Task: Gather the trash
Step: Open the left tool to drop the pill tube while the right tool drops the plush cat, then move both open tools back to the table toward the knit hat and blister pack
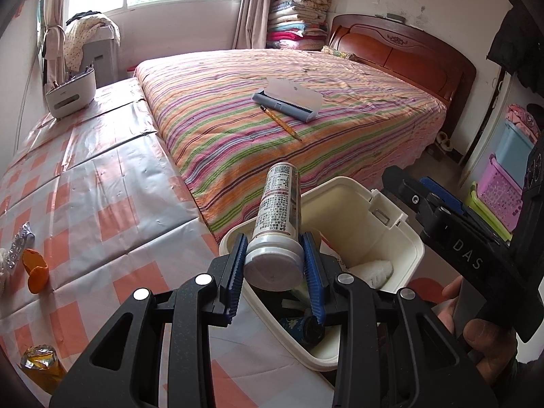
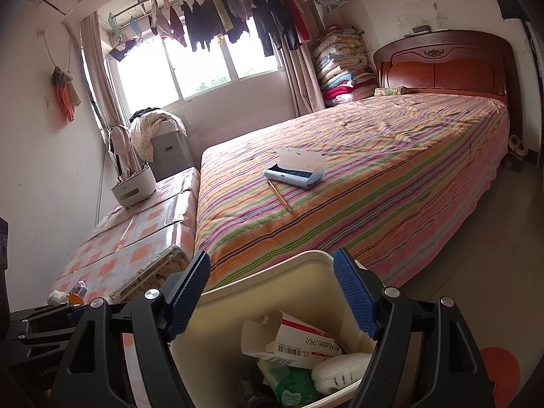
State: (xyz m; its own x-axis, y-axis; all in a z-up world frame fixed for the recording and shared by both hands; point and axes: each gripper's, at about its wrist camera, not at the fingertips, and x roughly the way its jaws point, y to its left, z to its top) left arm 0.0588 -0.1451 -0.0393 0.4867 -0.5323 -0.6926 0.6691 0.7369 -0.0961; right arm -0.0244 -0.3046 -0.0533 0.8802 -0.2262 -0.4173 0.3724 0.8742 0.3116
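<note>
My left gripper (image 1: 274,238) is shut on a white printed tube (image 1: 278,204), tilted up and away over the near-left part of a cream bin (image 1: 343,210). The bin holds a paper box (image 2: 299,336), a green wrapper (image 2: 292,384), a white fluffy wad (image 2: 340,370) and a dark can (image 1: 306,329). My right gripper (image 2: 270,265) stands open above the bin's (image 2: 272,292) far rim, its pads clear of the walls; in the left wrist view the right gripper (image 1: 413,183) sits beside the bin's hinged side. An orange scrap (image 1: 34,268), a foil blister (image 1: 20,241) and a gold wrapper (image 1: 40,360) lie on the checked table (image 1: 102,187).
A striped bed (image 1: 272,119) adjoins the table, with an open pencil case (image 1: 289,98) and a pen (image 1: 280,122) on it. A white holder (image 1: 71,91) stands at the table's far end. Plastic baskets (image 1: 499,193) are stacked on the right. A hand (image 1: 482,336) holds the right gripper.
</note>
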